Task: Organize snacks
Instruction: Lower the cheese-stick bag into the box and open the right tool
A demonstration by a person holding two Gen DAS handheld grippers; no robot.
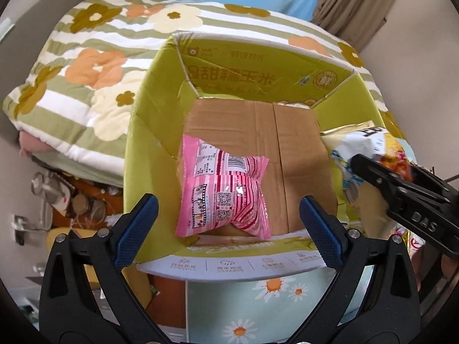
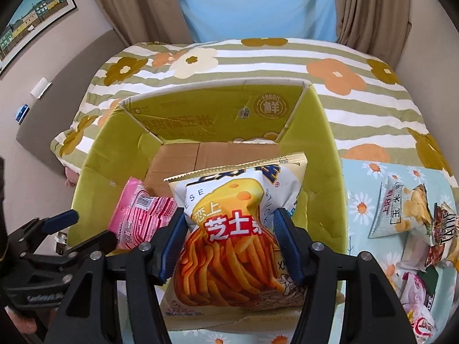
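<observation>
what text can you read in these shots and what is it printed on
"甜糯玉米": inner far flap of the green carton
"鲜" in a round seal: same flap, right end
"芝士", "恋上", "ESE", "STICK": cheese stick bag held in the right gripper
"玉米": chip bag on the daisy tablecloth
"DAS": right gripper body, in the left wrist view
Pink snack packet, under the open left gripper: barcode, QR codes, print too small to read

— What is the left gripper (image 1: 228, 215) doing?
— Its two blue-padded fingers (image 1: 137, 229) stand spread wide apart, gripping nothing, pointed downward.

— And the right gripper (image 2: 229, 243)?
— Its blue pads (image 2: 173, 243) press in from both sides on the cheese-stick bag (image 2: 229, 229). In the left wrist view its black body (image 1: 407, 197) reaches in from the right edge.
</observation>
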